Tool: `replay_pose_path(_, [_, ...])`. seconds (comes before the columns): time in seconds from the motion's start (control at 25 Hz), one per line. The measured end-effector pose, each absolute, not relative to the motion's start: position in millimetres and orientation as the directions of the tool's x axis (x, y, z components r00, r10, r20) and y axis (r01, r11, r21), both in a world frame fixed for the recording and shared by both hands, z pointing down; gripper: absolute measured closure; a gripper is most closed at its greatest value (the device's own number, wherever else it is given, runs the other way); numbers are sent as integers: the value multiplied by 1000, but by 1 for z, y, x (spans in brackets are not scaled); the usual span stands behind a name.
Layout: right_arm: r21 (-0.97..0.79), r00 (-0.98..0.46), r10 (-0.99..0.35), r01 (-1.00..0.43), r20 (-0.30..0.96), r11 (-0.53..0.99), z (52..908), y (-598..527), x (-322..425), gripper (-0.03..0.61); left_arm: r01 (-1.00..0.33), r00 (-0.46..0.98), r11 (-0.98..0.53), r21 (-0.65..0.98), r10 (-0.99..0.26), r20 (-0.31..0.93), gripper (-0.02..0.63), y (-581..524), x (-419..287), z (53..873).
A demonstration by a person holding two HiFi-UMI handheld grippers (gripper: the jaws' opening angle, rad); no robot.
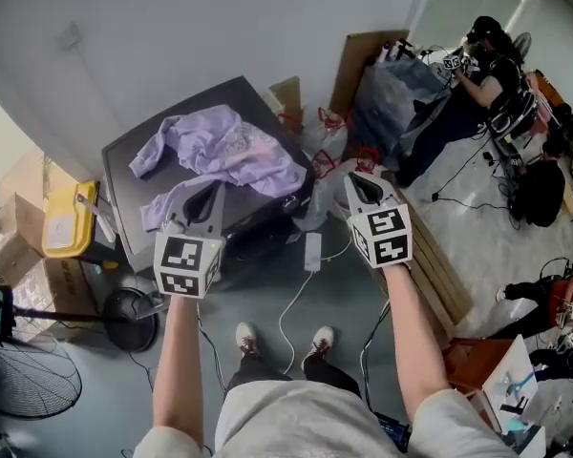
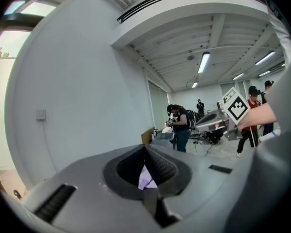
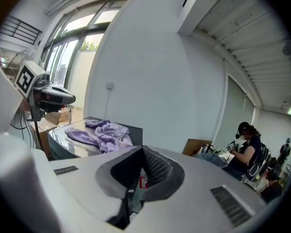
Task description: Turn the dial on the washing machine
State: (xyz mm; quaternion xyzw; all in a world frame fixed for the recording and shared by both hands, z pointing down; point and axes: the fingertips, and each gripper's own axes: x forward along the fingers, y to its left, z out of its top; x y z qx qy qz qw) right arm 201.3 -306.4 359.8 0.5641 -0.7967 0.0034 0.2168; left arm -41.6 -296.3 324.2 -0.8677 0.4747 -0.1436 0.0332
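The washing machine is a dark grey box against the wall, seen from above, with a crumpled purple garment lying on its lid. No dial shows in any view. My left gripper hangs in the air over the machine's front edge, its jaws shut with nothing between them. My right gripper is held up to the right of the machine, also shut and empty. The right gripper view shows the machine and the garment off to the left, below the left gripper.
A yellow case and cardboard boxes stand left of the machine, with a floor fan nearer. A white power strip and cables lie on the floor. Bags, a wooden pallet and a person are to the right.
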Motion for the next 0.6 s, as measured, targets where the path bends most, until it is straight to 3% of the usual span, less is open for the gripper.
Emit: replay_pose_path(0.6, [328, -308, -942, -884, 129, 334, 207, -248, 199, 565, -742, 615, -599, -303, -787, 50, 598, -277, -12, 208])
